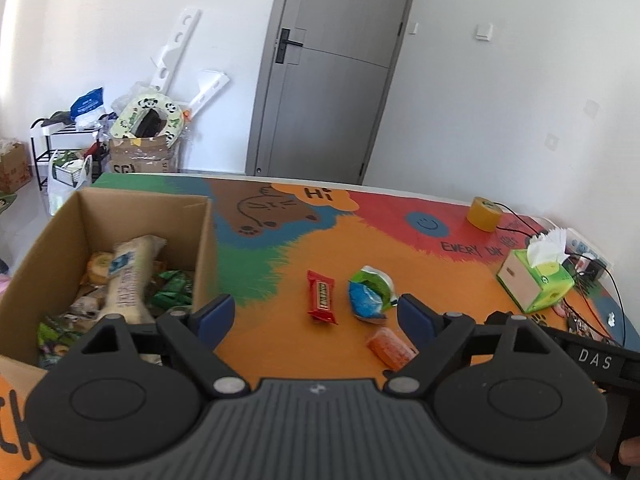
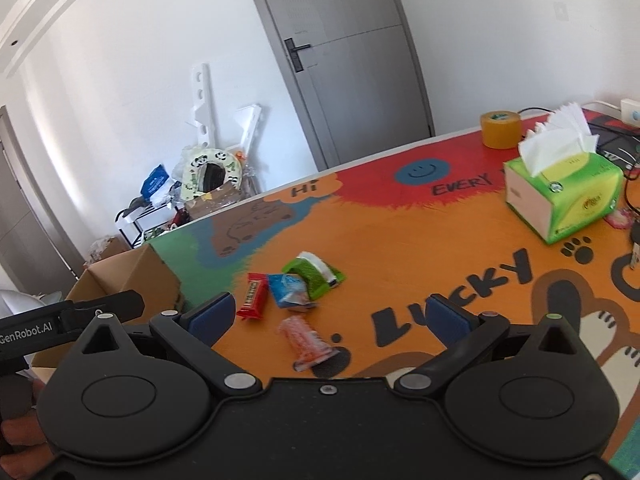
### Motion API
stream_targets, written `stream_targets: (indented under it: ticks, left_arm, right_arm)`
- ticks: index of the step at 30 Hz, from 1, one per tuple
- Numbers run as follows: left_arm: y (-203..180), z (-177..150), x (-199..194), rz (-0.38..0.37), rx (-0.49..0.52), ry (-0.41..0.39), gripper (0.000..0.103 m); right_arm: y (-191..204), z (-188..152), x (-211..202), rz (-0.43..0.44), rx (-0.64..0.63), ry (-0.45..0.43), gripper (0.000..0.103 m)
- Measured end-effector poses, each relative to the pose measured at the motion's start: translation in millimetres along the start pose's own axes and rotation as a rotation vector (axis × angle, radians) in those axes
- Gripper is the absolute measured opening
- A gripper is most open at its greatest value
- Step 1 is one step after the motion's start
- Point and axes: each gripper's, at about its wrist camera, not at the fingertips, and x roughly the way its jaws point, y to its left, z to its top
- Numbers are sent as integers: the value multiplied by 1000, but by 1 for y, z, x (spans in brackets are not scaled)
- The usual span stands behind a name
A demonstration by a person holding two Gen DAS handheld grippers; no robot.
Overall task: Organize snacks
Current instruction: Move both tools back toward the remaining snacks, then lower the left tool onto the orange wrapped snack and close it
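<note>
We hold both grippers above the colourful table mat (image 1: 400, 240), and we describe places from the cardboard box (image 1: 140, 208) that stands on the left part of the mat. Our left gripper (image 1: 316, 312) is spread wide and holds nothing; one blue fingertip (image 1: 218, 312) is just beside the right wall of the box. Our right gripper (image 2: 328, 316) is also spread wide and empty, further right of the box.

Inside the box we see several snacks, among them a long pale packet (image 1: 128, 276) that leans across the others and some green wrappers (image 1: 172, 288).

To the right of the box, on the orange part of the mat, four snacks lie close together. The red bar (image 1: 321, 298) is nearest to the box. Just beside it, further from the box, is the blue packet (image 1: 366, 300), which touches the green packet (image 1: 376, 280). The orange-pink packet (image 1: 392, 348) lies near them, on the side toward us.

Well apart from the box, at the far right of the mat, stand a green tissue box (image 1: 536, 280) and a yellow tape roll (image 1: 485, 214).
</note>
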Motion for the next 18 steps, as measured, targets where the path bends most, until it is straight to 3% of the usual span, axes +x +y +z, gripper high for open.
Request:
stream_targets:
  ticks: [18]
  left_arm:
    - [-37,-8,37,-40,68,54,87]
  right_arm:
    - [-42,-12,18,-47,86,50,103]
